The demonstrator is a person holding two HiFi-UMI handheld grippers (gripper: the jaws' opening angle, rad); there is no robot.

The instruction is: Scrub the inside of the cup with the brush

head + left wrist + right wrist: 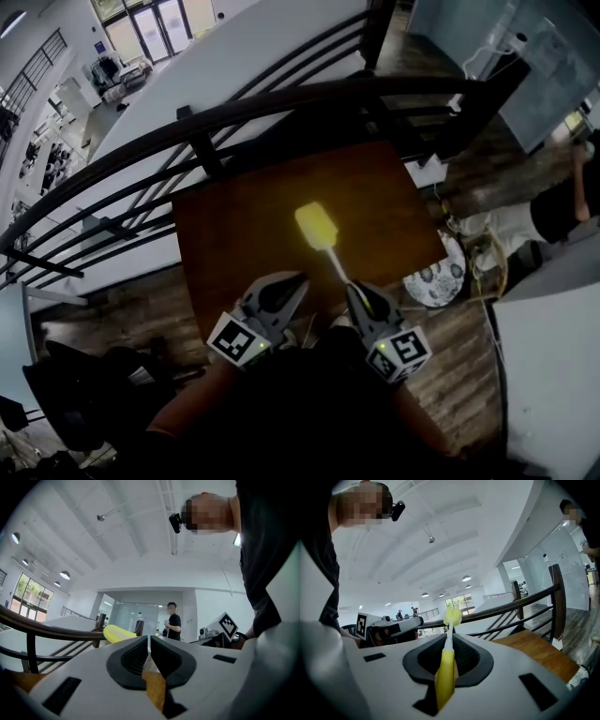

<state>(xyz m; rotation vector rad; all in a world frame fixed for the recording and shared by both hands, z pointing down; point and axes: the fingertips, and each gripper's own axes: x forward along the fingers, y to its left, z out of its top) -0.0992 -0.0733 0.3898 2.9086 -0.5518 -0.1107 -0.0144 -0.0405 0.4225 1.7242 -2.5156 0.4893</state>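
Note:
A brush with a yellow head (317, 226) and a thin white stem hangs over the bare brown table (244, 234). My right gripper (355, 287) is shut on the brush's yellow handle (446, 667), and the head (453, 616) sticks out ahead of the jaws. My left gripper (296, 279) is beside it on the left, its jaws shut with nothing between them (149, 641). In the left gripper view the brush head (117, 633) shows just beyond the jaws. No cup shows in any view.
A dark curved railing (187, 141) runs behind the table's far edge. A round patterned object (434, 278) lies on the wooden floor right of the table. A person (562, 202) is at the right edge, and another stands far off (173, 620).

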